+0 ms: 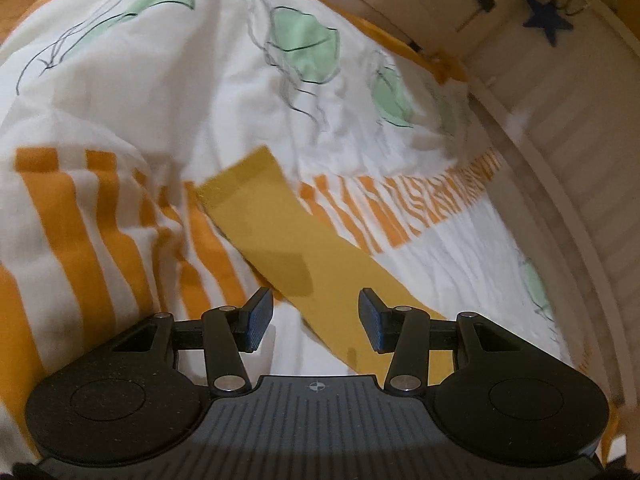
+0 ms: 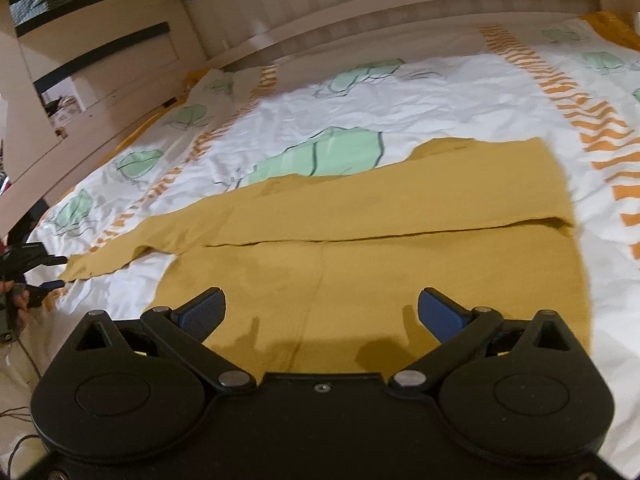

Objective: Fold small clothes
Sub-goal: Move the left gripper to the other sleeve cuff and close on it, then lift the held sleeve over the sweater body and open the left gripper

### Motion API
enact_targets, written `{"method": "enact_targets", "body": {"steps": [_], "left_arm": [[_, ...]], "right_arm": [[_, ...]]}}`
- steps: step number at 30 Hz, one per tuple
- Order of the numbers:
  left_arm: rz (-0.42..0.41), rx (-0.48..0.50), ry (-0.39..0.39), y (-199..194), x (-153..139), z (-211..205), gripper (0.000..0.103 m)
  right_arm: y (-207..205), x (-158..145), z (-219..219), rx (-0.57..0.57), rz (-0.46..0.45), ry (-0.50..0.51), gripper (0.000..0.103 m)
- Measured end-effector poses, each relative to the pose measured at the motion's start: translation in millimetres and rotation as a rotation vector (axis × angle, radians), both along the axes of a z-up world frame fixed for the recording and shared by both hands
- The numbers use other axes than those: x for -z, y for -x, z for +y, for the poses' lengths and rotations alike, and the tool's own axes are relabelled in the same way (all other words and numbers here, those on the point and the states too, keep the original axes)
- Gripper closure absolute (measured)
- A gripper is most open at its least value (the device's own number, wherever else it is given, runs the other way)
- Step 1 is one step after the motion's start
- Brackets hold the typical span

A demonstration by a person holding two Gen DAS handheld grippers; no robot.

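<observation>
Mustard-yellow knit long-sleeved top spread flat on the white bed cover with green shapes and orange stripes, far side panel already folded in over the body, one long sleeve trailing off toward the pale wooden bed rail. Left gripper with jaws apart, nothing between the blue pads, hovering just over that sleeve's strip of cloth, cuff end stretching away from it across the cover. Right gripper also spread wide and empty, hanging above the near half of the body. Probably sleeve fold next, so: pinch only the sleeve near the cuff, not the cover under it. Then swing it across onto the body, landing parallel to the folded edge. Worth keeping the right one ready to pin the body down, since thin knit drags and bunches easily.
</observation>
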State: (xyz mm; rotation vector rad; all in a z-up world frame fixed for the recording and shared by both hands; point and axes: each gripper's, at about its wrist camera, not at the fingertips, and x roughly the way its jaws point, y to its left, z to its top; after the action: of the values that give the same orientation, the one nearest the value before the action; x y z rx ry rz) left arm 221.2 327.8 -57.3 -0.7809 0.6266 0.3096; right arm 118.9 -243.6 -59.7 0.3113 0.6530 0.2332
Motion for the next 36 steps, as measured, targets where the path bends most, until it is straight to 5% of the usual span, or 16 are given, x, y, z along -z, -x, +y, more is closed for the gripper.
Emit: {"method": "enact_targets", "body": {"steps": [9,17,21,25,30,36], "left_arm": [[0.018,-0.008,0.031,-24.5,21.3,16.1,0.057],[-0.060,0.001,0.121,-36.8,31.7,24.7,0.058],[-0.067,-0.051,0.170,-31.6,33.1,28.6,0.067],[-0.061,-0.037,0.105,-30.2,26.7,22.2,0.100],[-0.134,-0.043,0.010,-26.6,0.1,4.5,0.100],[-0.230,0.081,-0.117,-27.2,-53.8,-52.0,0.100]], "right_arm": [[-4.6,8.0,12.6,-0.037,0.031,-0.029,0.001],[-12.4,17.5,19.0,-0.021,0.058,-0.047,0.001],[-14.3,19.8,19.1,-0.015,0.064,-0.056,0.001],[-14.4,20.3,18.6,-0.012,0.071,-0.060,0.001],[-12.7,17.0,17.5,-0.017,0.061,-0.058,0.001],[-14.4,2.6,8.6,-0.011,0.060,-0.071,0.001]]}}
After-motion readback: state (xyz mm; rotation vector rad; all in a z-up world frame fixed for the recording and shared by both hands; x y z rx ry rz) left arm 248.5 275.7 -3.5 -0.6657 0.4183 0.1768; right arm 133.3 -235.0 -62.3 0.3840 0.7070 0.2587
